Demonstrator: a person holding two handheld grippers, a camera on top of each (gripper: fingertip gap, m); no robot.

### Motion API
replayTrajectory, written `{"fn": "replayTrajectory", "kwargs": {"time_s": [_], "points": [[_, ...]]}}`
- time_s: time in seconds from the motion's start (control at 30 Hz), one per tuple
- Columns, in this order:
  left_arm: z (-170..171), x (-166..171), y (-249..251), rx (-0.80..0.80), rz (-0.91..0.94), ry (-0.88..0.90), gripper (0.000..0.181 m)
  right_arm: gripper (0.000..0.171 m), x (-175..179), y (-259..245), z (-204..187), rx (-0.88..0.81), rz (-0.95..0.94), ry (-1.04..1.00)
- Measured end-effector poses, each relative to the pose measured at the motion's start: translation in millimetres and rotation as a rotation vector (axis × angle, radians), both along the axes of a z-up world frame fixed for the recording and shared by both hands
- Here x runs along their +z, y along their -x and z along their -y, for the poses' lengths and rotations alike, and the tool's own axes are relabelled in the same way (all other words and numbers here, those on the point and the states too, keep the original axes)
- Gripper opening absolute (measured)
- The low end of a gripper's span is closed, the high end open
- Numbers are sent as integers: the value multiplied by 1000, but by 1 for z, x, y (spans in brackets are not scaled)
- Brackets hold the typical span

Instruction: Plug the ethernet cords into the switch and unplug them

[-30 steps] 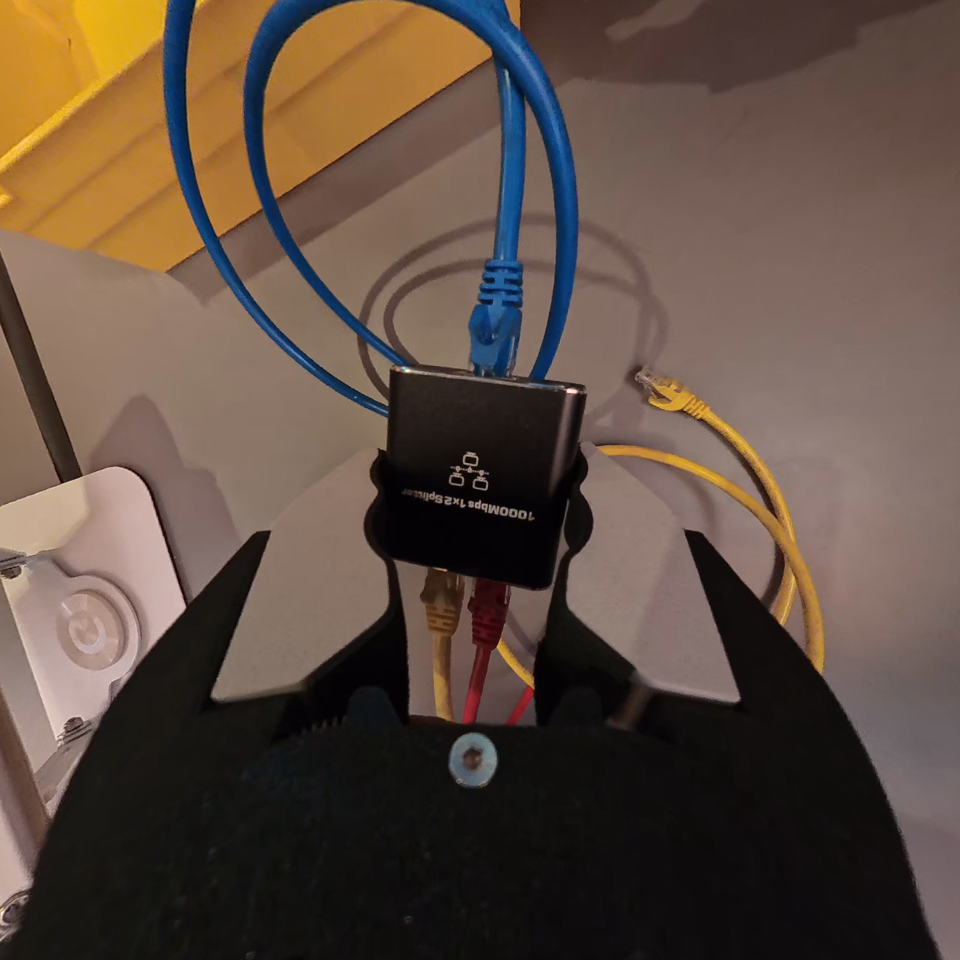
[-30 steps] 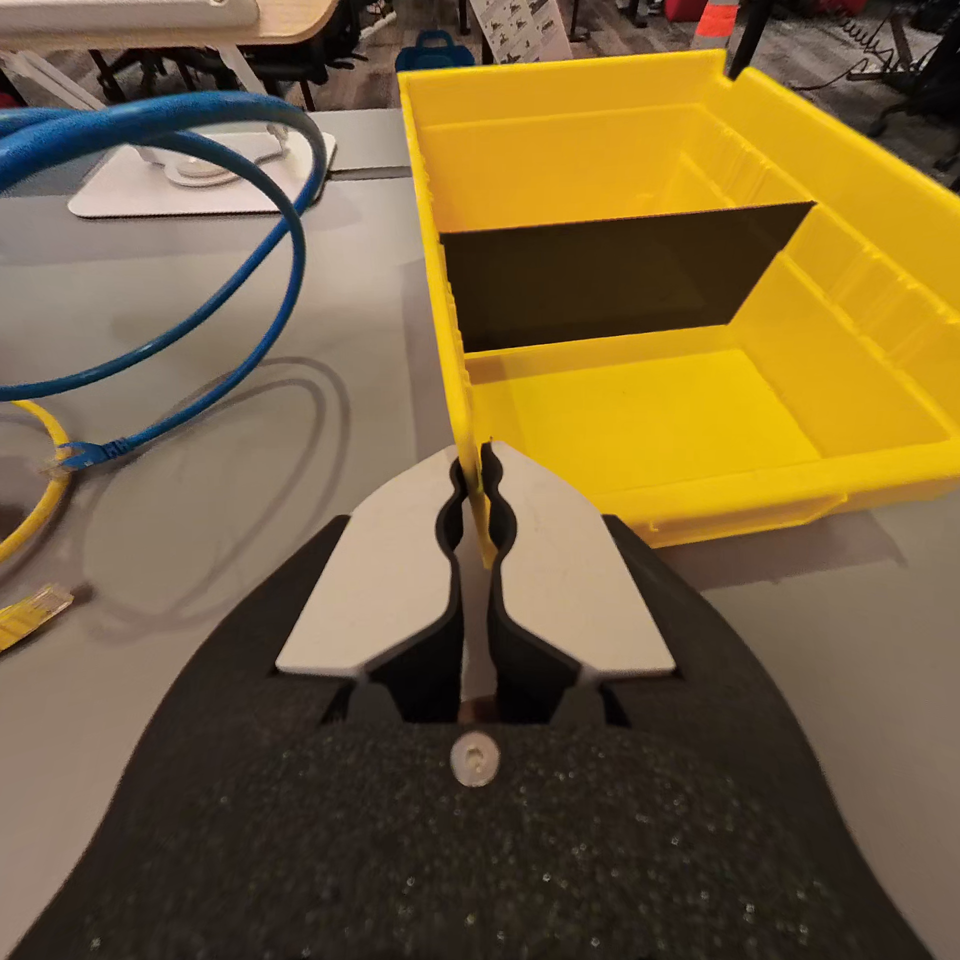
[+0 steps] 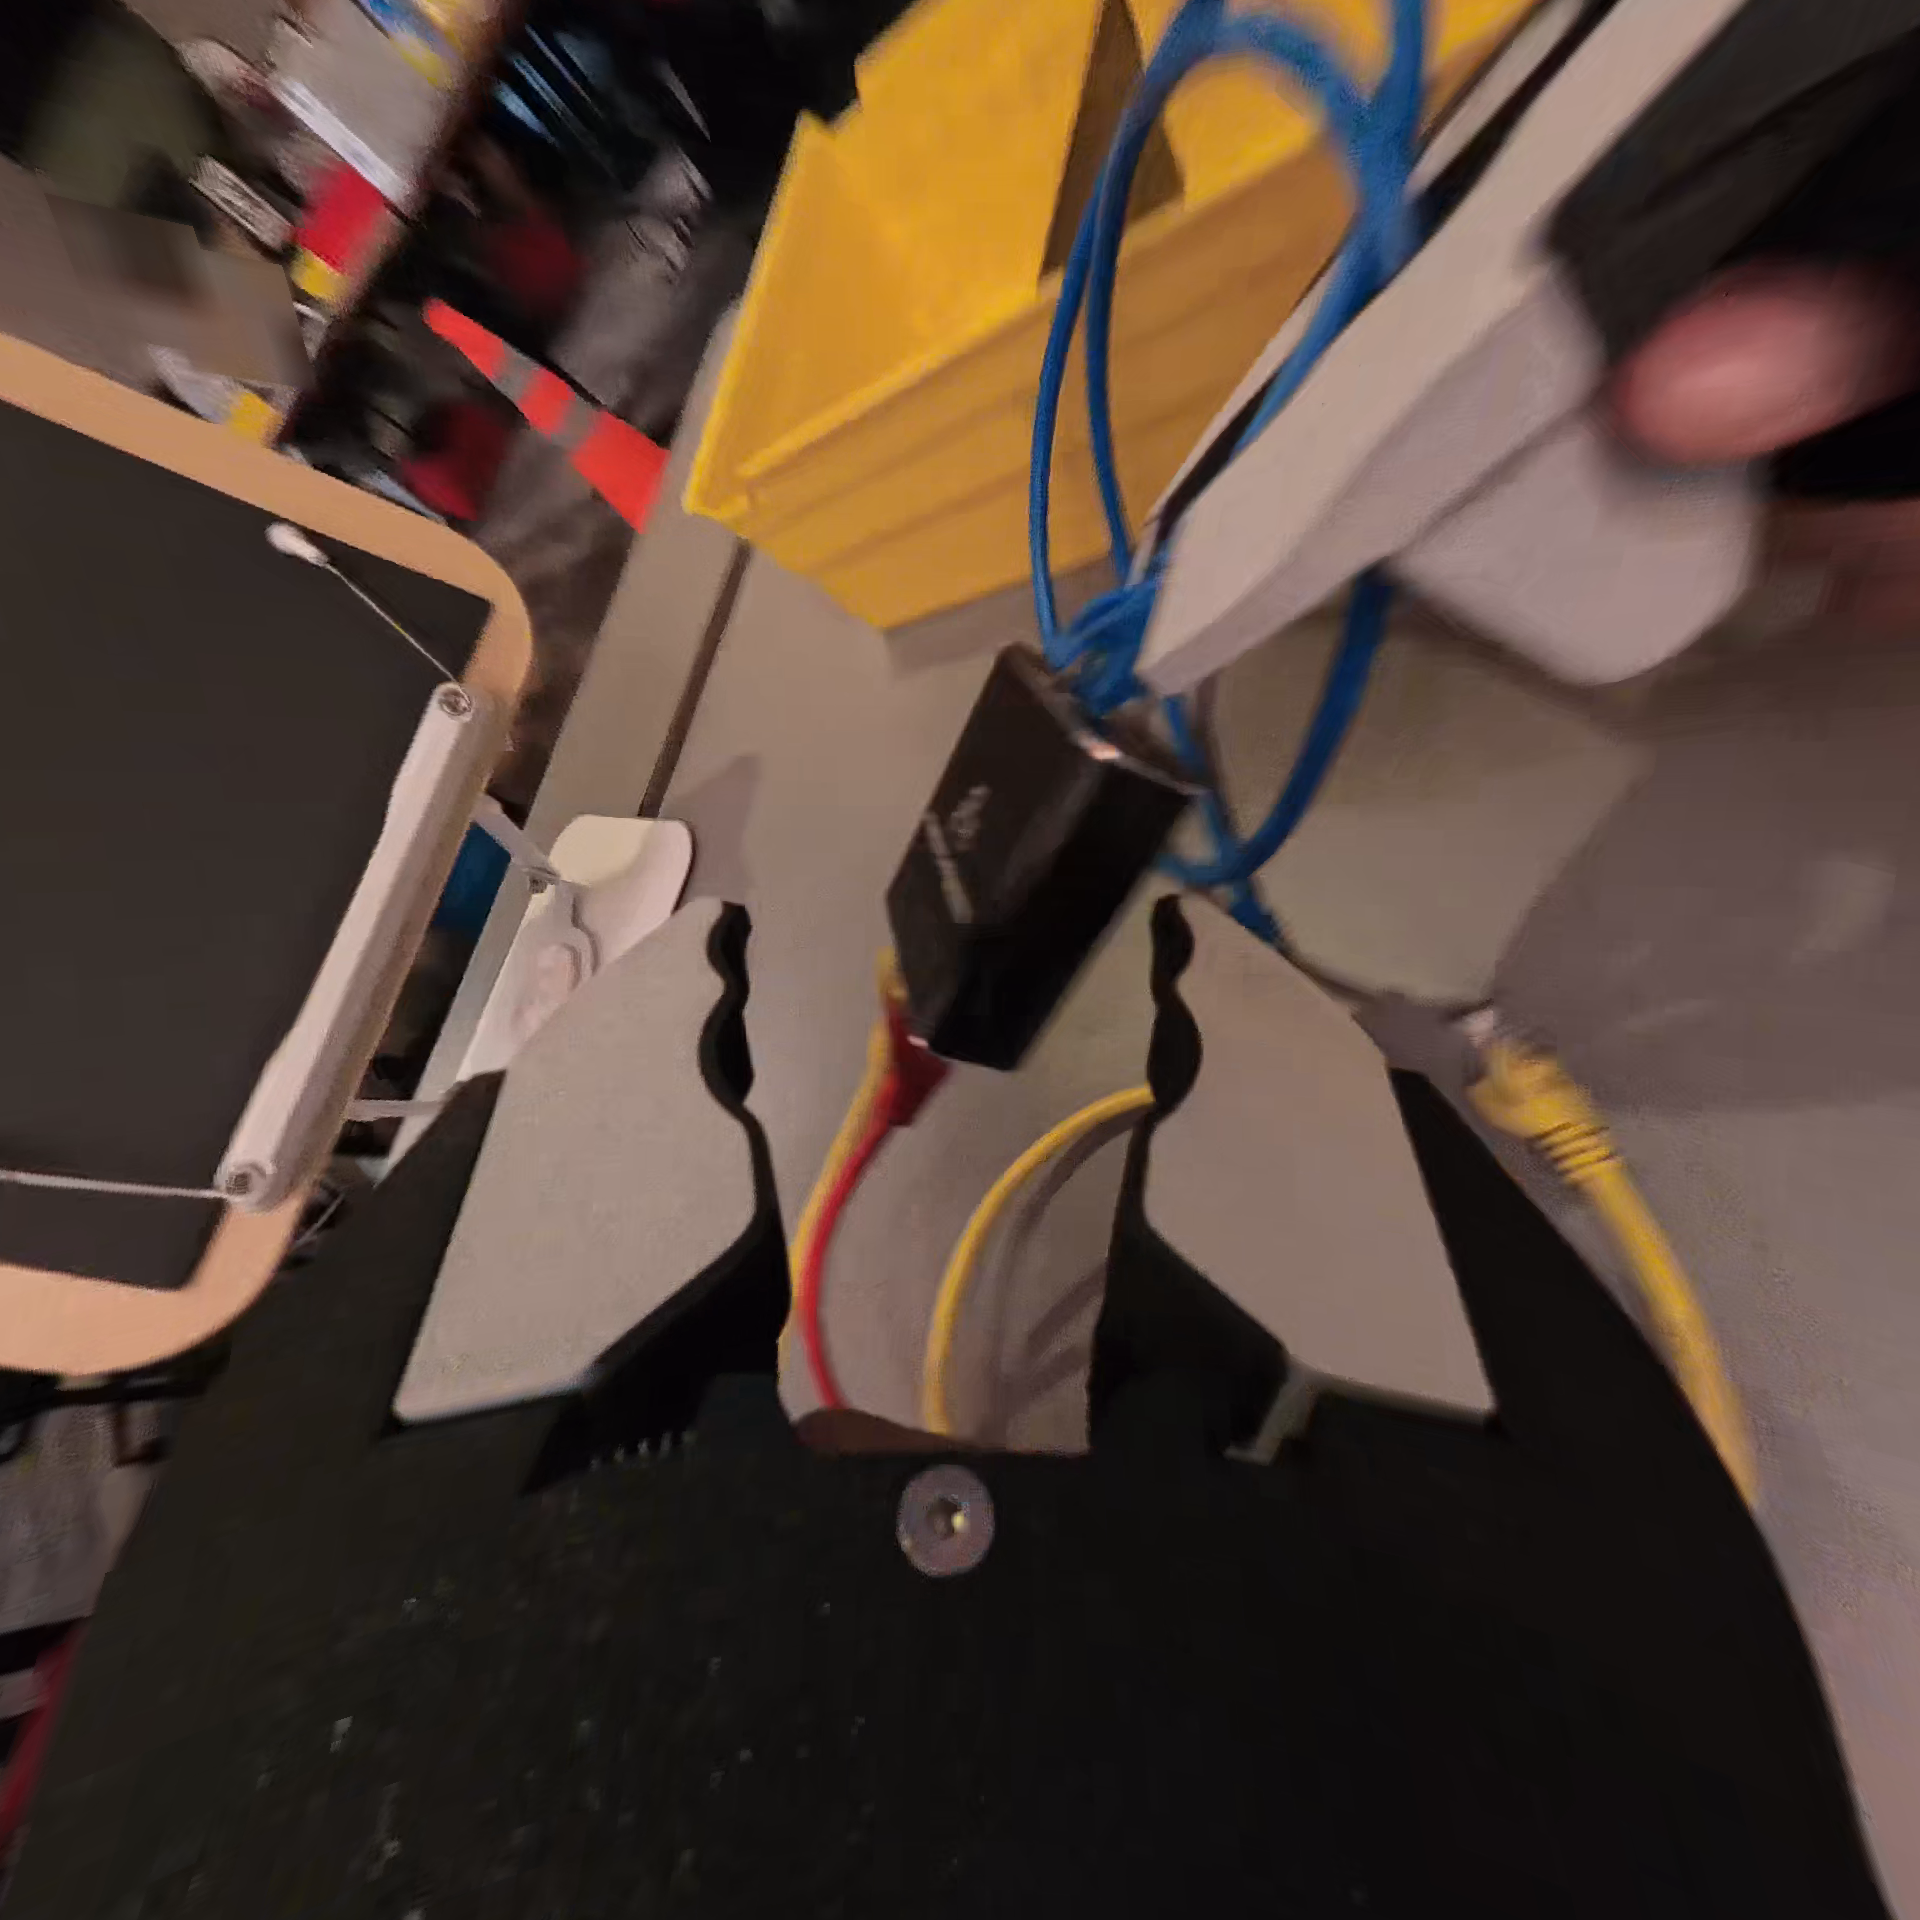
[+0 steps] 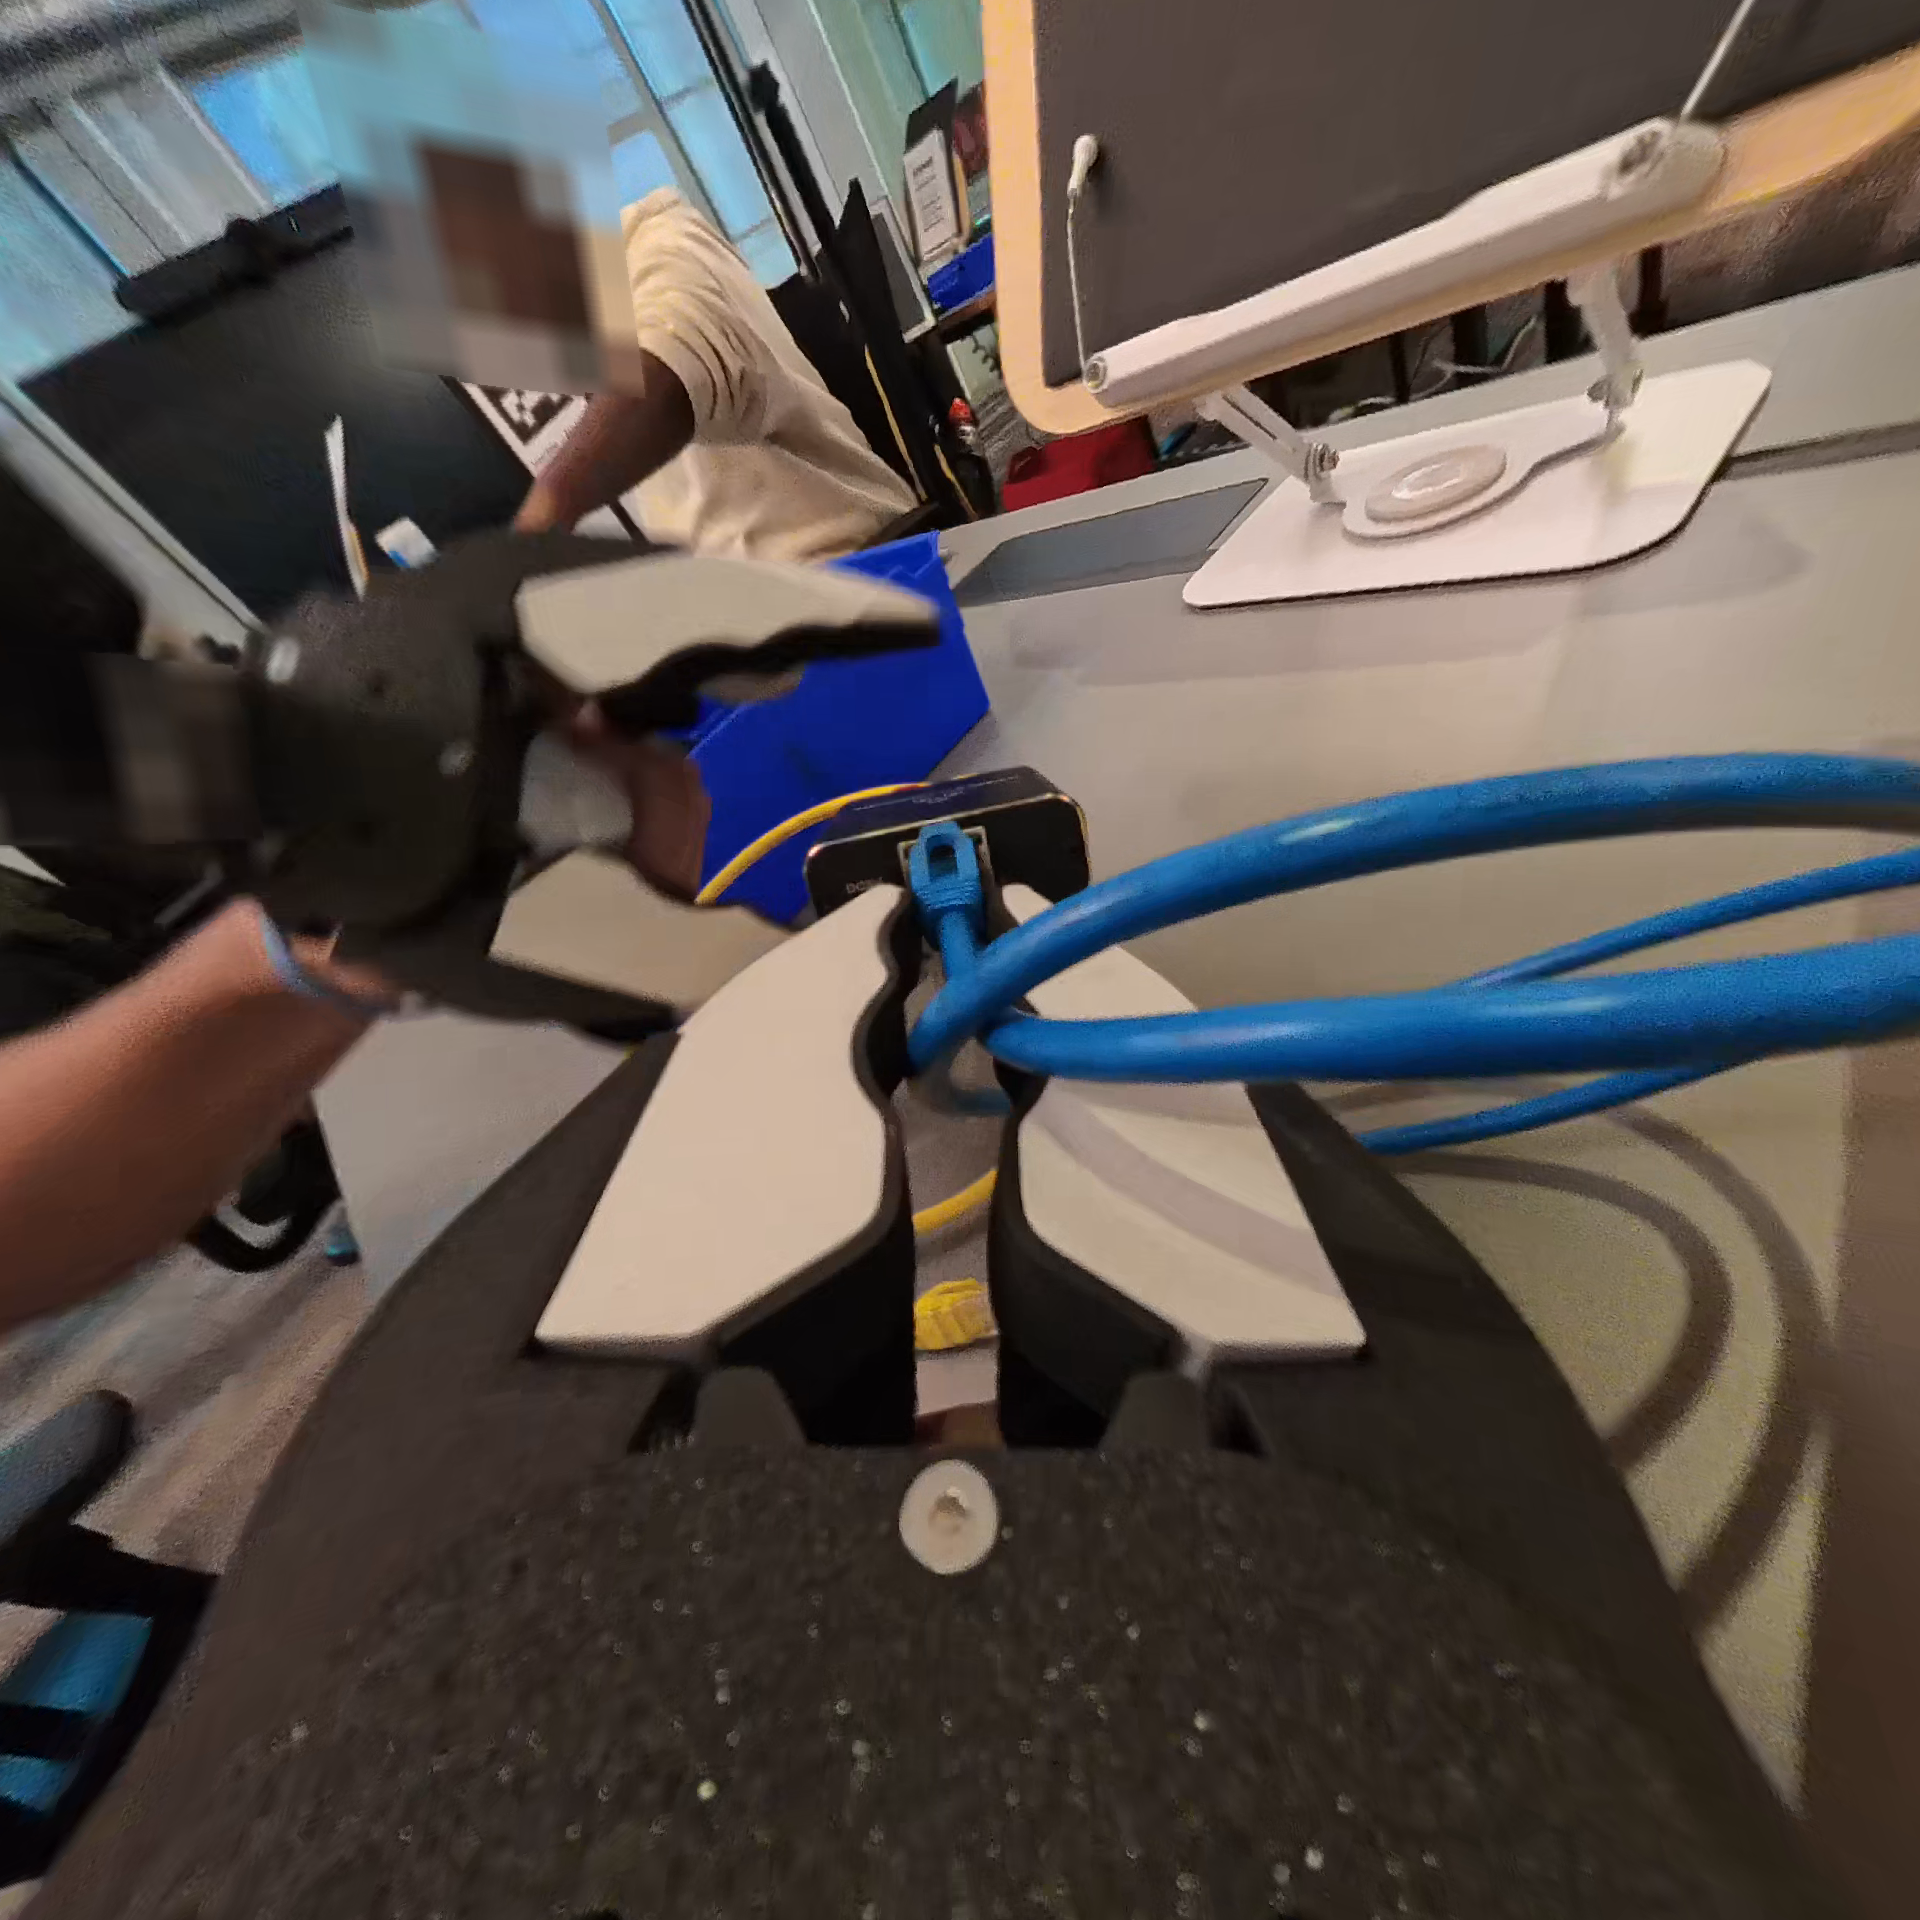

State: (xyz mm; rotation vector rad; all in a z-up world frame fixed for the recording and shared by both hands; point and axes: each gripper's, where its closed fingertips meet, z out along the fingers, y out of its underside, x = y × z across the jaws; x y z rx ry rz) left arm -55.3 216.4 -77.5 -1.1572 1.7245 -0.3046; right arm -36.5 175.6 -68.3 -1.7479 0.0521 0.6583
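The left gripper [image 3: 951, 920] is held wide open, with the black switch [image 3: 1023, 868] lying free between and just beyond its fingertips on the grey table [image 3: 1714, 935]. A red cord [image 3: 847, 1174] and a yellow cord [image 3: 997, 1236] are seen at the switch's near end. The right gripper [image 4: 951, 914] is closed around the blue cord [image 4: 951, 883] just behind its plug, which is seated in the switch. A yellow bin [image 3: 935, 312] is seen at twelve o'clock in the left wrist view.
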Motion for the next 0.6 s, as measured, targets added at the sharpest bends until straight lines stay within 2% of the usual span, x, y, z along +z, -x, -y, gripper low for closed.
{"fn": "replayTrajectory", "kwargs": {"time_s": [0.07,0.2,0.37,0.43,0.5,0.6], "points": [[20,0,8,34,127,11,72,11,-2,-2,1,-10,-31,22],[25,-4,21,141,232,-154,50,11,-6,5,5,24,-93,64],[26,-7,12,124,187,-311,39,11,-11,22,10,53,-120,90],[24,-10,8,111,157,-339,38,11,-14,26,11,52,-81,95],[26,-15,4,77,132,-355,27,11,-13,27,12,41,-42,83],[24,-16,-2,56,118,-450,25,11,-15,23,11,18,16,79]]}}
